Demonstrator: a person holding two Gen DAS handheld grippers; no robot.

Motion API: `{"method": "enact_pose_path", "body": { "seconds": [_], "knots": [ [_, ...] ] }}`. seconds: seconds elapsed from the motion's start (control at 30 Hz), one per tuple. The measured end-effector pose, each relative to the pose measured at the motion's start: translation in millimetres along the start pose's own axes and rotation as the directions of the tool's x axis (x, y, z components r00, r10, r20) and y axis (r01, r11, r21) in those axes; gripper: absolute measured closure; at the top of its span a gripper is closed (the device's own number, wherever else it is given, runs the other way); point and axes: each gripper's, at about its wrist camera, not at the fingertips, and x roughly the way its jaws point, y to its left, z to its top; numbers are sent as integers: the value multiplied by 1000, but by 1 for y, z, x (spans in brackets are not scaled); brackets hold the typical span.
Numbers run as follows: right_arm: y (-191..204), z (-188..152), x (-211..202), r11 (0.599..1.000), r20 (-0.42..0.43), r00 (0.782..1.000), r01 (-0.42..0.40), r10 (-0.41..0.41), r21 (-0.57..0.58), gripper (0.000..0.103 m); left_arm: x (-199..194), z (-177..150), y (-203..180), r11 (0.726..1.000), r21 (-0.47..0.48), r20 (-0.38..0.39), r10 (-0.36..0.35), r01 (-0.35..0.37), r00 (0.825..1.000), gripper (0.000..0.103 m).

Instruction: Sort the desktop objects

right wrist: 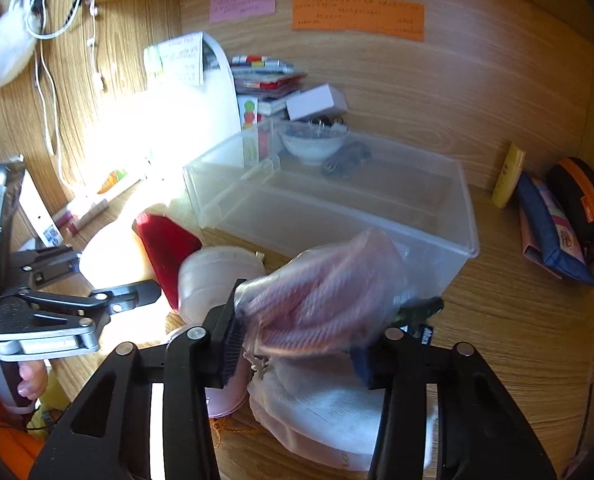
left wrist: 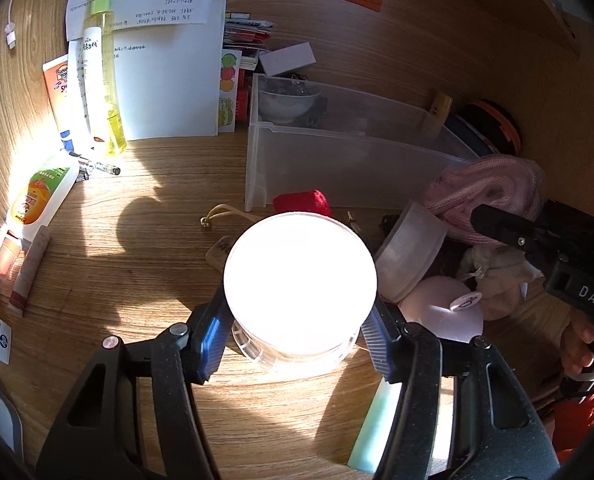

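While the left gripper (left wrist: 293, 344) pinches a white-lidded jar (left wrist: 300, 280) standing on the bench (left wrist: 145, 280), the right gripper's (right wrist: 297, 354) fingers (right wrist: 227, 346) clamp a pink knitted bundle (right wrist: 325, 300) beside the clear bin (right wrist: 337, 208).

Ahead of the left tongs (left wrist: 297, 340), bare counter (left wrist: 169, 208) runs open to the leaning paper (left wrist: 169, 80). Tubes (left wrist: 37, 200) and a yellow bottle (left wrist: 103, 80) crowd its left edge. Right of them, a clear bin (right wrist: 337, 200) blocks the way, though its near compartment lies open from above. Close around the right tongs (right wrist: 297, 344), a white tub (right wrist: 217, 284), a red piece (right wrist: 169, 252) and a cloth pouch (right wrist: 329, 412) leave little room.
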Motion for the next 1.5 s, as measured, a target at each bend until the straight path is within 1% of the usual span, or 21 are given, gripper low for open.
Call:
{"method": "enact_pose_path", "body": {
  "seconds": [0.17, 0.37, 0.5, 0.6, 0.67, 0.7, 0.77, 0.87, 0.9, 0.93, 1.0, 1.07, 1.13, 1.2, 1.23, 1.33, 1.37, 1.4, 1.43, 1.47, 1.5],
  "knots": [
    [-3, 3, -9, 1000, 25, 1000, 7, -7, 5, 70, -9, 4, 4, 1000, -17, 31, 15, -15, 999, 44],
    [-12, 4, -15, 999, 36, 999, 3, -5, 46, 74, -25, 16, 5, 1000, -11, 91, 26, -25, 995, 44],
    [-19, -1, -13, 996, 2, 1000, 12, -12, 88, 73, -32, 26, 1, 1000, 5, 124, 16, -17, 992, 44],
    [-28, -9, -8, 990, -24, 998, 61, -59, 128, 66, -34, 30, -5, 1000, 21, 142, 1, -4, 990, 45],
    [-35, -14, -4, 986, -40, 998, 61, -56, 157, 63, -37, 33, -10, 999, 41, 167, -6, -1, 986, 61],
    [-38, -15, -1, 984, -49, 998, 53, -45, 172, 63, -39, 36, -13, 999, 54, 170, -13, 4, 985, 65],
    [-43, -15, 7, 979, -65, 998, 27, -15, 200, 63, -39, 40, -19, 997, 77, 179, -37, 23, 983, 65],
    [-45, -13, 19, 976, -87, 996, 28, -9, 216, 63, -30, 41, -23, 995, 98, 164, -16, 0, 986, 65],
    [-45, -12, 22, 976, -91, 996, 31, -11, 218, 61, -27, 40, -22, 995, 98, 156, -12, -3, 988, 65],
    [-43, -12, 23, 976, -86, 996, 39, -21, 213, 58, -26, 38, -20, 995, 95, 149, -13, -1, 989, 65],
    [-42, -9, 27, 976, -84, 996, 41, -24, 216, 42, -28, 36, -15, 996, 92, 145, -17, 3, 989, 65],
    [-40, -8, 31, 976, -76, 996, 57, -42, 211, 38, -32, 32, -9, 995, 97, 149, 1, -15, 989, 59],
    [-40, -8, 34, 976, -72, 995, 88, -75, 198, 38, -36, 26, -3, 995, 100, 149, 7, -22, 989, 38],
    [-39, -8, 35, 973, -66, 994, 98, -86, 207, 38, -38, 19, 5, 995, 96, 132, -17, 5, 991, 32],
    [-39, -7, 35, 971, -63, 994, 96, -84, 219, 38, -38, 15, 7, 995, 97, 118, -30, 19, 993, 31],
    [-40, -5, 37, 964, -55, 996, 83, -71, 253, 39, -31, 7, 8, 994, 107, 81, -22, 14, 996, 27],
    [-40, -5, 36, 962, -51, 996, 83, -72, 262, 42, -27, 5, 8, 994, 112, 62, -26, 19, 998, 26],
    [-39, -6, 36, 960, -49, 995, 93, -82, 265, 50, -22, 4, 7, 993, 113, 41, -35, 30, 999, 26],
    [-38, -6, 34, 959, -48, 995, 102, -92, 265, 56, -17, 2, 6, 993, 112, 23, -44, 41, 999, 26],
    [-38, -6, 33, 959, -44, 995, 94, -85, 266, 64, -11, 1, 5, 992, 115, 3, -52, 52, 999, 26],
    [-39, -6, 31, 958, -39, 997, 82, -74, 273, 68, -6, 1, 2, 992, 118, -13, -54, 55, 998, 26]
  ]
}}
